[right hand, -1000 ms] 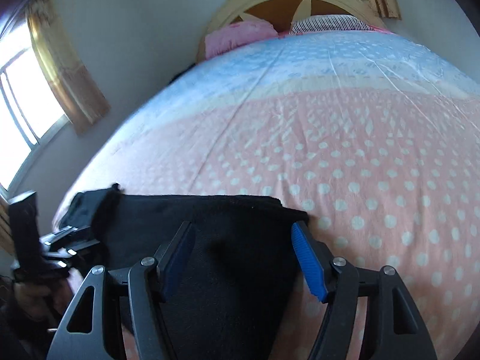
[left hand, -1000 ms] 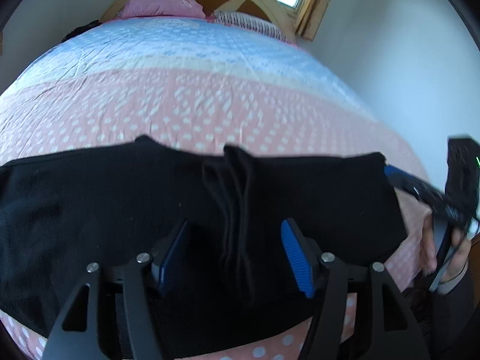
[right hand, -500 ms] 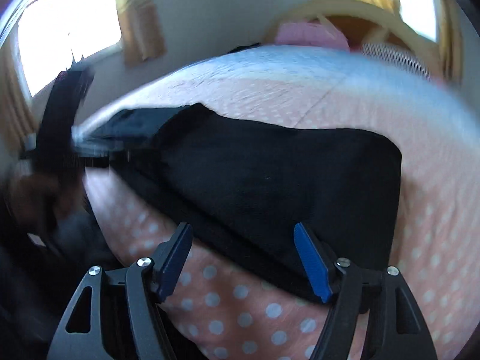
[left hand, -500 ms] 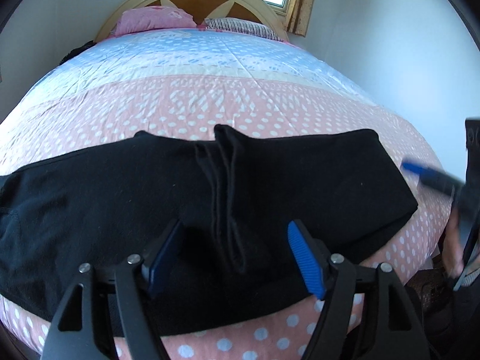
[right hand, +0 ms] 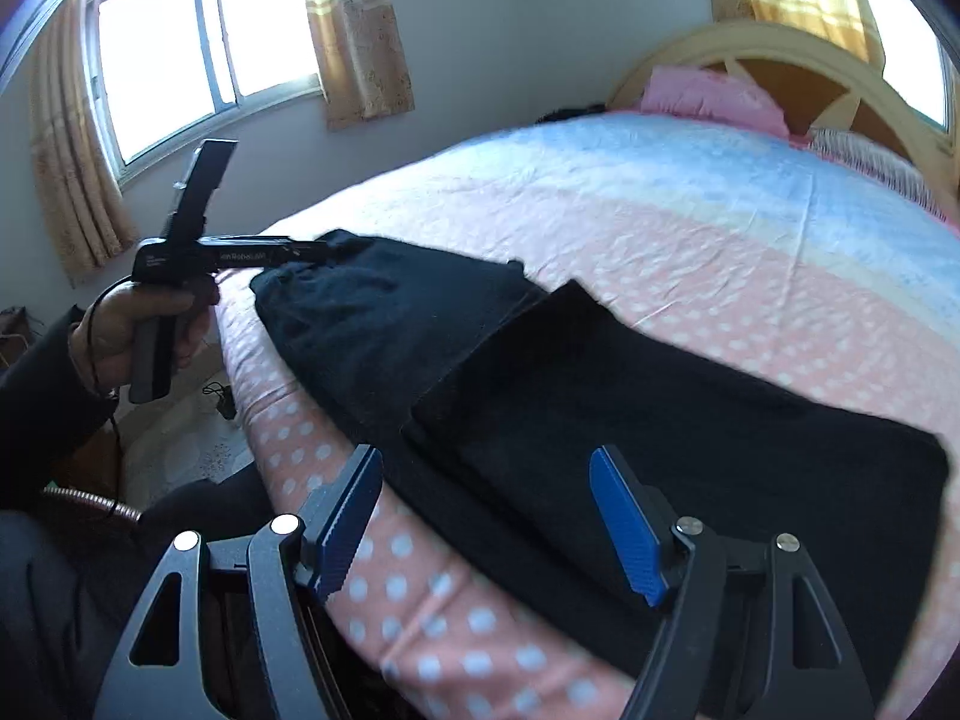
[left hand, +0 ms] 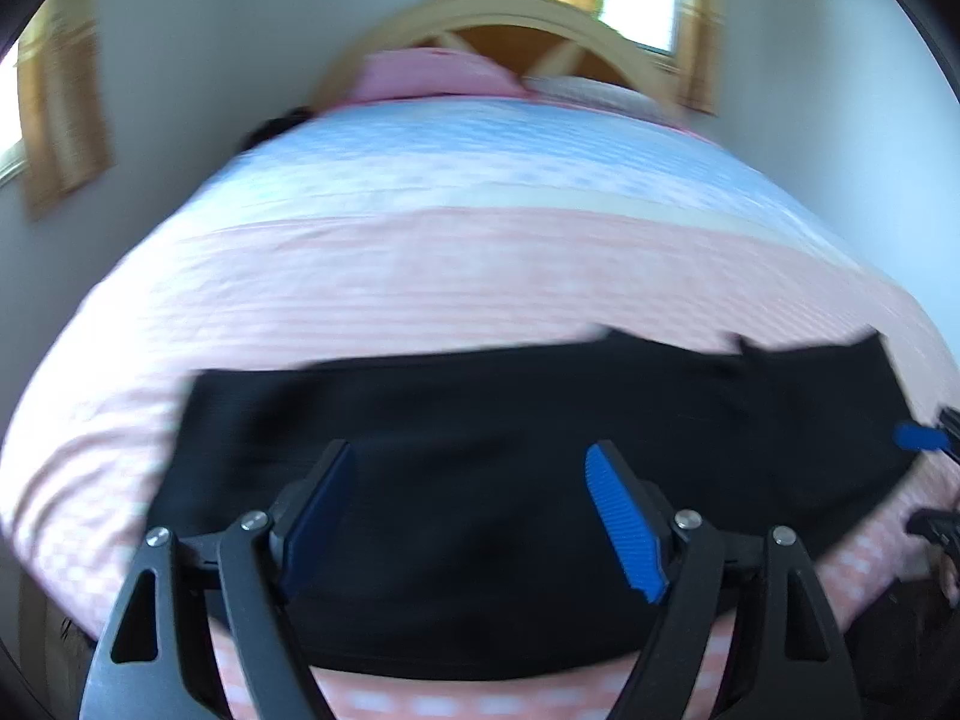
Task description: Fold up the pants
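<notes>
Lying across the near edge of the bed (right hand: 690, 192), the black pants (right hand: 630, 396) stretch sideways over the pink dotted cover, one part folded on top of another; at the left of the right wrist view a hand (right hand: 129, 330) grips the left gripper (left hand: 468, 516) by its handle near the cloth's far end; its jaws, just widened, stand apart with nothing clamped; the right gripper (right hand: 486, 516) hovers above the folded layer, jaws likewise apart and empty.

Black pants (right hand: 630, 414) lie flat across near edge of the bed, right part folded over in a doubled layer.
</notes>
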`<state>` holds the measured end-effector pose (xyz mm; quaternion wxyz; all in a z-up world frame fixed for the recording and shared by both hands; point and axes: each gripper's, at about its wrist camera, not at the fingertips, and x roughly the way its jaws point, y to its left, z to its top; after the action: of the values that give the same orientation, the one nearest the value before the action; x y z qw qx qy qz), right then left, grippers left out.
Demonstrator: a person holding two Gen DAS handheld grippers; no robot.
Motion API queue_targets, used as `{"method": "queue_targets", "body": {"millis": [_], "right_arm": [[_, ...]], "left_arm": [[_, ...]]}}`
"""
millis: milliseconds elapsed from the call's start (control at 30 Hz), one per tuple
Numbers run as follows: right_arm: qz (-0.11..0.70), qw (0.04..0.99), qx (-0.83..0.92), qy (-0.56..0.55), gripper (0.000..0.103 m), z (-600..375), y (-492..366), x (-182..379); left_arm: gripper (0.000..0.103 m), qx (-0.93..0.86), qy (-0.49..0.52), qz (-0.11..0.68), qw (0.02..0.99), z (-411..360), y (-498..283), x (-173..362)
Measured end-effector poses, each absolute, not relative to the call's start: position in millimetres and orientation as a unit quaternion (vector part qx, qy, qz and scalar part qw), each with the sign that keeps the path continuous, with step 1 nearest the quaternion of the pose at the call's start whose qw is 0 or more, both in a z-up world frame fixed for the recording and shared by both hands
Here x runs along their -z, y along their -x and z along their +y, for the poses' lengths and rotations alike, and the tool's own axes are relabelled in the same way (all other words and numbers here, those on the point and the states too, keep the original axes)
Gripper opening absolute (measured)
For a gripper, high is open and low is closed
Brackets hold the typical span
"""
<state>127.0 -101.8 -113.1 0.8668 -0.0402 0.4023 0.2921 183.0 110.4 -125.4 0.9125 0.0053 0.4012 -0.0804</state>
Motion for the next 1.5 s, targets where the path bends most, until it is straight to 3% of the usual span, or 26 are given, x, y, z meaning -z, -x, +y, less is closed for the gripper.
{"method": "queue_targets", "body": {"millis": [67,167,333,400,533,600,700,967,1033,1067,1100,1233,1500], "right_arm": [[0.444,0.843,-0.303,0.027,0.074,-94,-133,132],[0.432,0.845,-0.308,0.061,0.073,-86,-122,132],[0.403,0.864,-0.303,-0.007,0.065,-99,-126,114],[0.402,0.865,-0.3,-0.006,0.052,-91,-130,111],[0.41,0.858,-0.309,0.012,0.044,-69,-131,118],[0.419,0.862,-0.285,0.035,0.02,-62,-131,123],[0.417,0.865,-0.279,0.023,0.01,-69,-130,122],[0.414,0.861,-0.287,0.064,0.013,-66,-120,128],[0.415,0.858,-0.291,0.085,0.028,-64,-114,122],[0.413,0.856,-0.295,0.092,0.042,-64,-111,119],[0.407,0.857,-0.301,0.101,0.049,-65,-106,116],[0.385,0.864,-0.301,0.12,0.049,-81,-87,105],[0.376,0.887,-0.265,0.031,0.05,-130,-84,102]], "left_arm": [[0.081,0.038,0.007,0.4,0.916,144,-189,130],[0.081,-0.012,0.04,0.411,0.911,187,-195,145],[0.081,-0.031,0.092,0.431,0.897,220,-198,170],[0.082,-0.03,0.091,0.429,0.898,218,-196,172],[0.082,-0.019,0.078,0.428,0.9,203,-199,172],[0.082,-0.02,0.074,0.428,0.901,206,-198,172],[0.082,-0.02,0.074,0.428,0.901,206,-198,171],[0.082,-0.025,0.087,0.428,0.899,218,-196,171],[0.082,-0.026,0.079,0.427,0.9,216,-196,170],[0.082,-0.026,0.077,0.428,0.9,216,-196,170],[0.082,-0.026,0.078,0.428,0.9,216,-196,169],[0.082,-0.028,0.082,0.425,0.901,221,-196,167],[0.082,-0.019,0.089,0.424,0.901,224,-196,172]]}}
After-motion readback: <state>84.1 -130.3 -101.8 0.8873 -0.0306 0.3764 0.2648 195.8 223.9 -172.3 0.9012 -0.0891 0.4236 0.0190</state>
